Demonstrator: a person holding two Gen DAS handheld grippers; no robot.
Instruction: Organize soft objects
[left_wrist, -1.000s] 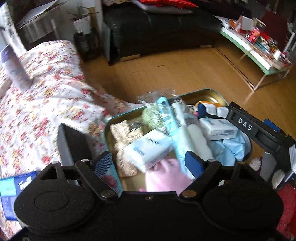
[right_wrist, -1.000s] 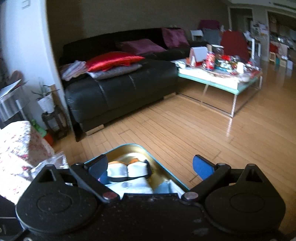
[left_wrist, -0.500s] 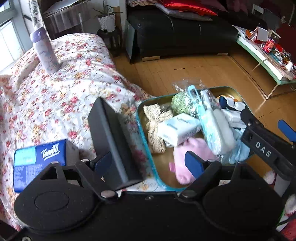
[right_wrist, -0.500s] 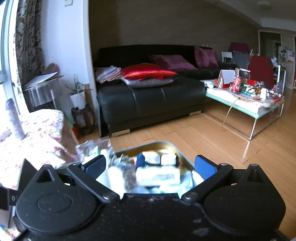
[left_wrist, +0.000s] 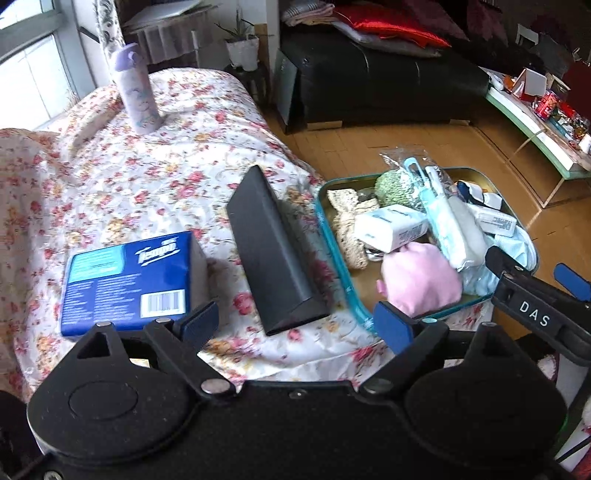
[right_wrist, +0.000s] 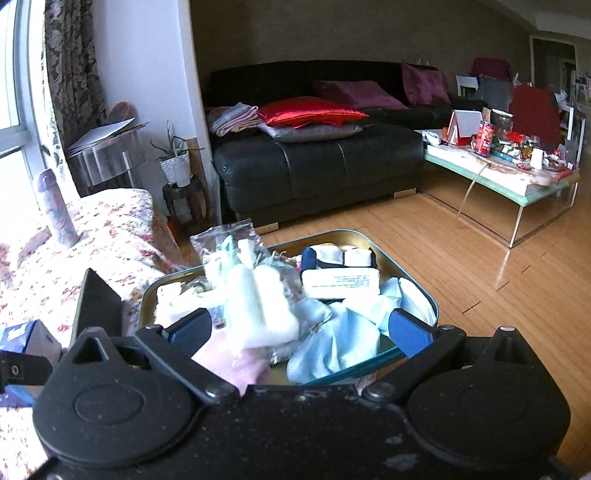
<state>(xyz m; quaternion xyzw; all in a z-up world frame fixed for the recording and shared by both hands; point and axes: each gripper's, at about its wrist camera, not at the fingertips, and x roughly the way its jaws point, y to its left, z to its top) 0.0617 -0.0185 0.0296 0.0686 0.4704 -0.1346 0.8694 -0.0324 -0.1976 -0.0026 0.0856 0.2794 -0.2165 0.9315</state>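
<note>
Flowered bedcover (left_wrist: 155, 177) | tin (left_wrist: 334, 254) of soft things overhangs right edge | your left gripper (left_wrist: 295, 325) opening, empty; right gripper (right_wrist: 299, 332) spread, empty | a nudge could tip it

Home living room: sofa (right_wrist: 317, 166), coffee table (right_wrist: 517, 181).

My right gripper (right_wrist: 299, 328) wide open above a teal-rimmed tin (right_wrist: 424, 295) crammed with a pale blue cloth (right_wrist: 332, 347), pink cloth (right_wrist: 236, 363), white packet (right_wrist: 340, 282), flowered bedspread (right_wrist: 110, 236) left, black sofa (right_wrist: 317, 166) beyond
</note>
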